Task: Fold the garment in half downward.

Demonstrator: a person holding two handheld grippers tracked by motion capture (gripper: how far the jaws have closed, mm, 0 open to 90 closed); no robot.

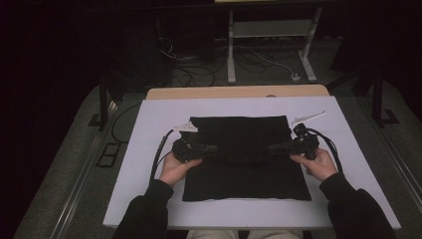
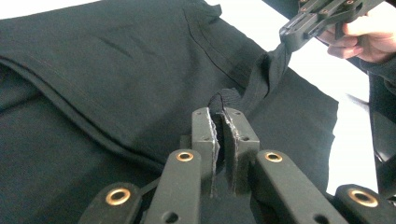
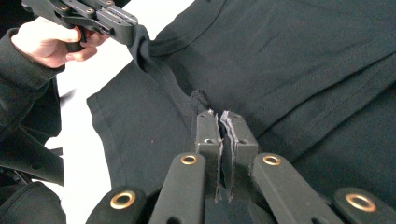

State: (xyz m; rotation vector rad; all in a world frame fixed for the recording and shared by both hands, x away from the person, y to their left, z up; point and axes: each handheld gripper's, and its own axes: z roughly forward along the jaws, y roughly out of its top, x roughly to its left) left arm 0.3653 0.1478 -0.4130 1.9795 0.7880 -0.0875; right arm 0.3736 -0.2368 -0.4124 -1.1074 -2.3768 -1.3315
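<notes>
Two claws, left claw (image 1: 211, 148) and right claw (image 1: 275, 148), each pinching one black shirt (image 1: 244, 172) on a white bench (image 1: 149, 129); dark room beyond.

- We find no lettering, brand, number or sign that can be read in any of the views.
- The black garment (image 1: 244, 159) shows us plain cloth and stitched seams, with no print or tag text.
- The jaws and bodies of the tools carry brass rivets and screw holes, and we see no markings on them.
- The white sheet on the table (image 1: 149, 149) bears no writing that we can make out.
</notes>
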